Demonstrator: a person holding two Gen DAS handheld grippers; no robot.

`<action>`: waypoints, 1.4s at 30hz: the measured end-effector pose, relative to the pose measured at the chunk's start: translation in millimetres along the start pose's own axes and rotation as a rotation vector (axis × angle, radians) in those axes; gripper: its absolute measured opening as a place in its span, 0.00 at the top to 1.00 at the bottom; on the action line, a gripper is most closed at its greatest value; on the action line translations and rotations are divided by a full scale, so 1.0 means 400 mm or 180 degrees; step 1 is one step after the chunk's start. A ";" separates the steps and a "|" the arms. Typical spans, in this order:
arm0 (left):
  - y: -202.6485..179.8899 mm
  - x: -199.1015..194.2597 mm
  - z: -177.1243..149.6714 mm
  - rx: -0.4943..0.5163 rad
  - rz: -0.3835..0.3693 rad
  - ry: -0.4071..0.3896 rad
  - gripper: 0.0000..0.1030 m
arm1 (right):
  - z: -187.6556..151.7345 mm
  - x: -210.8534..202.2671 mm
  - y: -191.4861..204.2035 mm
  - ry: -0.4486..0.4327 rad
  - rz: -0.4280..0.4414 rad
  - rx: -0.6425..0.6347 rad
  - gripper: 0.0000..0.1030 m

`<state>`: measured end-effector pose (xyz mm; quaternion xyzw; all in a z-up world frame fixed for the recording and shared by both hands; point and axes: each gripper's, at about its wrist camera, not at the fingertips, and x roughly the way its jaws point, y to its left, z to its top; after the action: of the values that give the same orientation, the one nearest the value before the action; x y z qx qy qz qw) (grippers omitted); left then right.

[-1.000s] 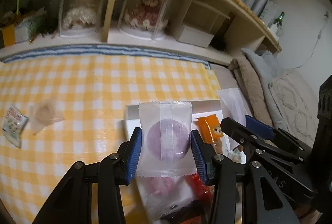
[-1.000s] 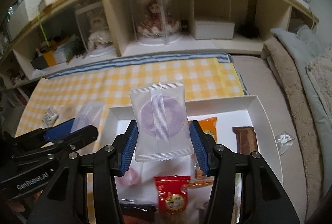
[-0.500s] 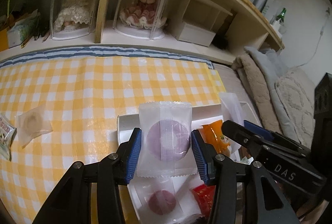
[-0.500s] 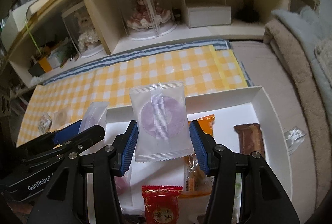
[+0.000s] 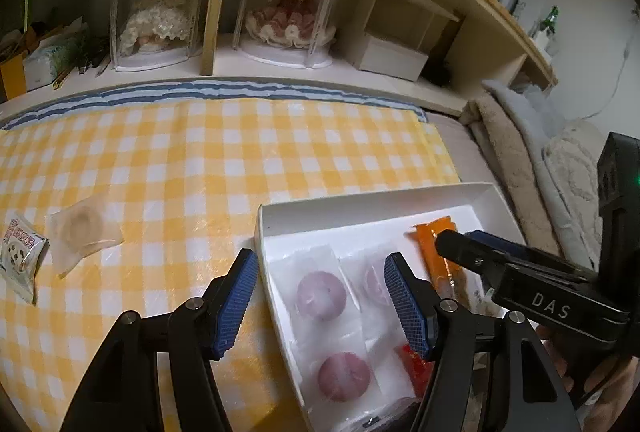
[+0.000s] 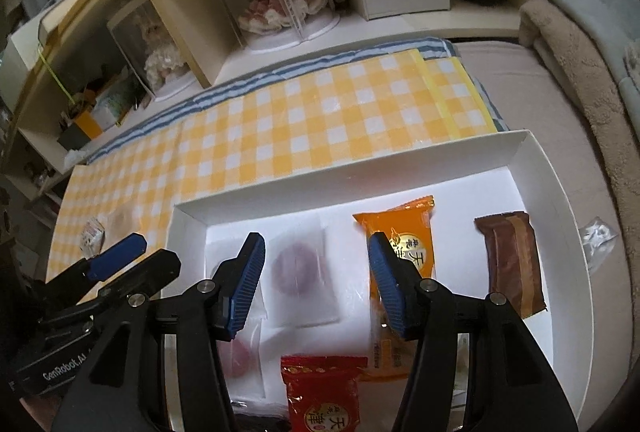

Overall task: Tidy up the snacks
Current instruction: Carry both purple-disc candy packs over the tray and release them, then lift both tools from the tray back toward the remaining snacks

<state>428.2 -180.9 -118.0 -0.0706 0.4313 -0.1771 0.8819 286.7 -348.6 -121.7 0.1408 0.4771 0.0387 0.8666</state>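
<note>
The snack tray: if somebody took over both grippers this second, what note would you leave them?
Left gripper: jaws opening, nothing between them, over the left end of the white tray.
Right gripper: jaws opening, empty, above a purple-cake packet lying flat in the tray.
In the tray: other purple-cake packets, orange packet, brown bar, red packet.
Left to do: two snacks lie on the checked cloth left of the tray, a pale round cake packet and a small printed packet. A clear wrapper lies outside the tray's right side.
</note>
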 end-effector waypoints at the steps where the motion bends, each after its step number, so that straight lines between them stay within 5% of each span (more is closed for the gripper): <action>1: -0.001 -0.004 -0.002 0.0006 0.0009 0.0001 0.37 | -0.003 -0.002 0.000 0.0004 -0.0014 -0.0013 0.46; 13: -0.008 -0.061 -0.022 0.0037 0.0111 -0.0019 0.37 | -0.033 -0.029 -0.006 0.0004 -0.0209 -0.0130 0.39; 26: 0.017 -0.170 -0.031 -0.0004 0.0259 -0.0109 0.00 | -0.048 -0.091 0.000 -0.0128 -0.0511 -0.0154 0.01; 42: 0.062 -0.383 -0.042 0.0100 0.0399 -0.0287 0.00 | -0.057 -0.216 0.065 -0.0445 -0.0552 -0.0267 0.00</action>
<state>334.6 -100.1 -22.6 -0.0374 0.3919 -0.1249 0.9107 222.4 -336.4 -55.4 0.0650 0.4238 -0.0263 0.9030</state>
